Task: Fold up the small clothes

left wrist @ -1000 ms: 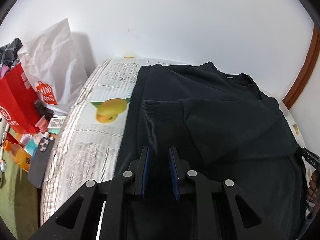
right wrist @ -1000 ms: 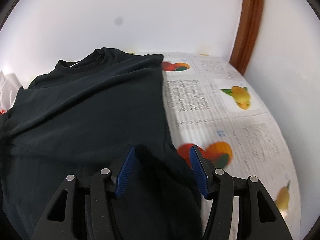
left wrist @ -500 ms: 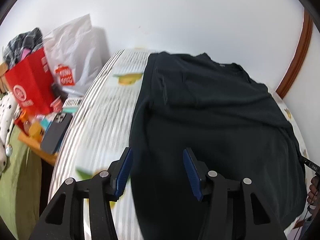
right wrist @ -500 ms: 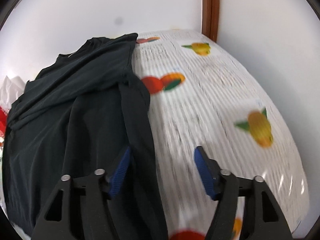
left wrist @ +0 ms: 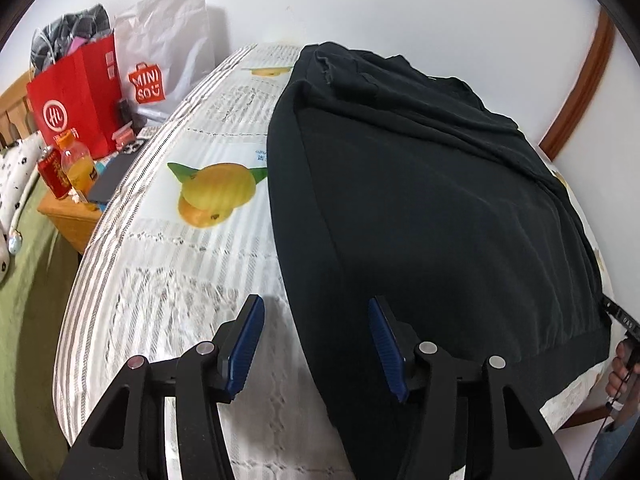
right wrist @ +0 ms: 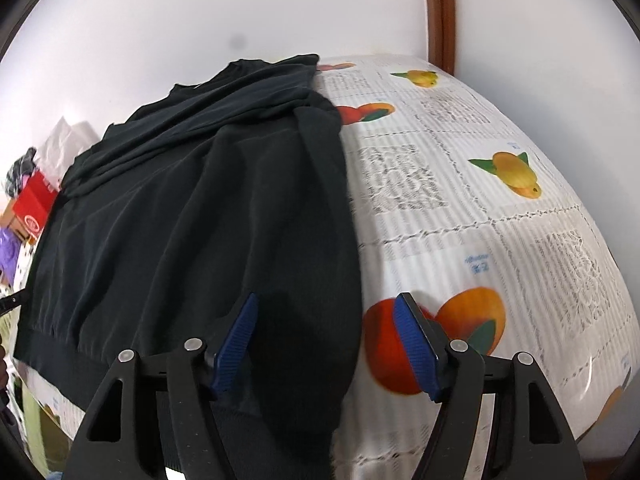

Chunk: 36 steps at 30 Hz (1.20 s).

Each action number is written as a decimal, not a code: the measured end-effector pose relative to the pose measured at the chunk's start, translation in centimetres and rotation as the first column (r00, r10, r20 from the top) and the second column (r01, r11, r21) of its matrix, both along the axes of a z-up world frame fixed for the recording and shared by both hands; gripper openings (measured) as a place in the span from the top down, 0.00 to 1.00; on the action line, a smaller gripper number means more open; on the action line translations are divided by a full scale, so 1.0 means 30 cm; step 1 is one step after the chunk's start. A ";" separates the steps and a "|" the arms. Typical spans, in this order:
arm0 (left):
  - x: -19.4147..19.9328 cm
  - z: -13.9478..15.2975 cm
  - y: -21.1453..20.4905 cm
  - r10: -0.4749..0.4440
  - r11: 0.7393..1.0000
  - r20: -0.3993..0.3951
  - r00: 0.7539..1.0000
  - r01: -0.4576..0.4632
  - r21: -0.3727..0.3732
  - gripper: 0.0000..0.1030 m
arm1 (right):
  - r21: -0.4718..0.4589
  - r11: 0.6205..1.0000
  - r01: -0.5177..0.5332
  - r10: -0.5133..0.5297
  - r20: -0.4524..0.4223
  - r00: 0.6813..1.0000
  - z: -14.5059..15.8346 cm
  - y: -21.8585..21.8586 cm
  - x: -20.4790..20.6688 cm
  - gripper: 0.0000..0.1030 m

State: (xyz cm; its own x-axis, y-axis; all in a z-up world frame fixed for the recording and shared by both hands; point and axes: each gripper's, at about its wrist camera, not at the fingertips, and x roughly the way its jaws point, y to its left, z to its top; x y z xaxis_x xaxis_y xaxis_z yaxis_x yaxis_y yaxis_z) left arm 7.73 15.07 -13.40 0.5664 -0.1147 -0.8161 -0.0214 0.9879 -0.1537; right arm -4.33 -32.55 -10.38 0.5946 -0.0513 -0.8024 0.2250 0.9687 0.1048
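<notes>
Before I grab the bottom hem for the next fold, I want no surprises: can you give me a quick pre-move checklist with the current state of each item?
1. Left gripper open and holding nothing: ok.
2. Right gripper open and holding nothing: ok.
3. Both sleeves folded in over the black sweatshirt: ok, the side edges run straight in both views.
4. Body lying smooth: not ok, creases bunch near the collar.
5. Bottom hem fully on the fruit-print table cover: cannot tell, its near part is hidden behind the gripper.
6. Each gripper lined up over a side edge: ok, an edge passes between the open jaws in both views.
</notes>
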 end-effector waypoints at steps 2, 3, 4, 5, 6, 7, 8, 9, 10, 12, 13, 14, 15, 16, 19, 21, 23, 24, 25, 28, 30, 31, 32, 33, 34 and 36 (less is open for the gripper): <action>-0.010 -0.002 -0.021 -0.006 1.000 0.005 1.000 0.006 0.021 0.50 | -0.003 1.000 -0.011 0.011 0.002 1.000 -0.005 0.024 0.008 0.32; -0.011 -0.004 -0.031 -0.010 1.000 0.005 1.000 0.009 0.028 0.50 | -0.025 1.000 -0.005 0.005 0.001 1.000 -0.006 0.038 0.012 0.33; -0.008 -0.005 -0.042 -0.010 0.999 0.007 1.000 0.009 0.039 0.50 | -0.043 0.999 0.000 0.000 -0.001 1.000 -0.008 0.045 0.019 0.36; -0.003 -0.006 -0.054 -0.006 0.998 0.009 1.000 0.006 0.055 0.50 | -0.072 0.997 0.006 -0.006 -0.001 1.000 -0.011 0.065 0.032 0.38; 0.002 -0.008 -0.062 -0.003 0.998 0.011 1.000 0.002 0.069 0.50 | -0.079 0.997 0.010 -0.009 0.004 1.000 -0.011 0.072 0.040 0.44; 0.010 -0.009 -0.073 0.000 0.996 0.016 1.000 -0.001 0.086 0.50 | -0.079 0.997 0.017 -0.017 0.009 1.000 -0.011 0.074 0.047 0.51; 0.016 -0.011 -0.080 0.003 0.995 0.020 1.000 -0.004 0.101 0.50 | -0.069 0.997 0.025 -0.024 0.013 1.000 -0.009 0.079 0.059 0.55; 0.022 -0.011 -0.085 0.009 0.993 0.025 1.000 -0.012 0.114 0.54 | -0.063 0.998 0.027 -0.027 0.014 1.000 -0.007 0.081 0.065 0.69; 0.027 -0.010 -0.086 0.017 0.993 0.030 0.999 -0.021 0.117 0.59 | -0.046 0.999 0.020 -0.020 0.014 1.000 -0.004 0.083 0.073 0.88; 0.030 -0.003 -0.080 0.017 0.994 0.028 0.999 -0.020 0.104 0.92 | -0.025 1.000 -0.004 0.005 0.012 1.000 0.003 0.091 0.077 0.90; 0.031 0.003 -0.079 0.009 0.996 0.022 1.000 -0.011 0.092 0.92 | -0.038 0.999 -0.005 0.006 0.016 1.000 0.010 0.095 0.075 0.91; 0.025 0.018 -0.078 0.006 0.996 0.028 1.000 -0.008 0.091 0.92 | -0.049 0.999 -0.011 0.012 0.030 0.999 0.022 0.100 0.068 0.91; 0.015 0.035 -0.077 0.000 0.996 0.044 0.999 -0.004 0.091 0.92 | -0.047 0.999 -0.015 0.018 0.057 0.998 0.046 0.095 0.048 0.91; 0.002 0.055 -0.074 -0.010 0.996 0.065 0.998 0.005 0.086 0.93 | -0.038 0.999 -0.016 0.019 0.074 0.997 0.062 0.091 0.035 0.91; -0.051 0.138 -0.053 -0.045 0.998 0.147 0.988 0.038 0.049 0.93 | 0.011 0.999 -0.036 0.033 0.155 0.987 0.139 0.061 -0.034 0.92; -0.088 0.197 -0.039 -0.060 0.998 0.203 0.977 0.057 0.019 0.93 | 0.030 0.998 -0.050 0.043 0.203 0.978 0.190 0.049 -0.075 0.92; -0.115 0.248 -0.032 -0.065 0.998 0.258 0.964 0.064 0.013 0.93 | 0.014 0.998 -0.056 0.051 0.239 0.970 0.236 0.051 -0.099 0.92; -0.124 0.274 -0.029 -0.067 0.998 0.284 0.957 0.068 0.009 0.93 | 0.004 0.998 -0.062 0.059 0.269 0.961 0.267 0.053 -0.114 0.92; -0.131 0.296 -0.024 -0.067 0.998 0.302 0.951 0.069 0.003 0.93 | 0.003 0.998 -0.065 0.061 0.295 0.954 0.291 0.053 -0.124 0.92; -0.122 0.354 -0.001 -0.050 0.997 0.346 0.937 0.069 -0.041 0.93 | 0.031 0.997 -0.068 0.052 0.360 0.932 0.354 0.038 -0.135 0.92; -0.099 0.385 0.001 -0.043 0.997 0.375 0.926 0.064 -0.045 0.93 | 0.047 0.997 -0.065 0.041 0.388 0.921 0.389 0.026 -0.120 0.92; -0.085 0.394 0.003 -0.038 0.998 0.382 0.924 0.058 -0.040 0.93 | 0.050 0.997 -0.064 0.039 0.394 0.918 0.400 0.022 -0.106 0.92; -0.063 0.403 0.004 -0.032 0.998 0.385 0.922 0.051 -0.040 0.93 | 0.053 0.997 -0.060 0.034 0.399 0.916 0.411 0.019 -0.087 0.92; -0.035 0.413 0.004 -0.025 0.998 0.385 0.923 0.046 -0.045 0.93 | 0.051 0.997 -0.053 0.028 0.403 0.915 0.425 0.018 -0.055 0.92; -0.015 0.418 0.002 -0.020 0.998 0.385 0.923 0.041 -0.047 0.93 | 0.049 0.998 -0.050 0.026 0.403 0.915 0.437 0.021 -0.032 0.92; 0.046 0.432 -0.003 -0.012 0.999 0.386 0.922 0.028 -0.035 0.93 | 0.040 0.998 -0.038 0.020 0.394 0.919 0.451 0.022 0.030 0.92</action>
State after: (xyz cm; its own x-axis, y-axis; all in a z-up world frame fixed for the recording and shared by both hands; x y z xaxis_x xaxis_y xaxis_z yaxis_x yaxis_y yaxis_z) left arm 9.11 14.99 -0.43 0.8338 -0.1568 -0.5294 0.0672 0.9805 -0.1846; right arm -3.43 -31.89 3.16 0.8632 0.0019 -0.5049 0.1285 0.9662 0.2233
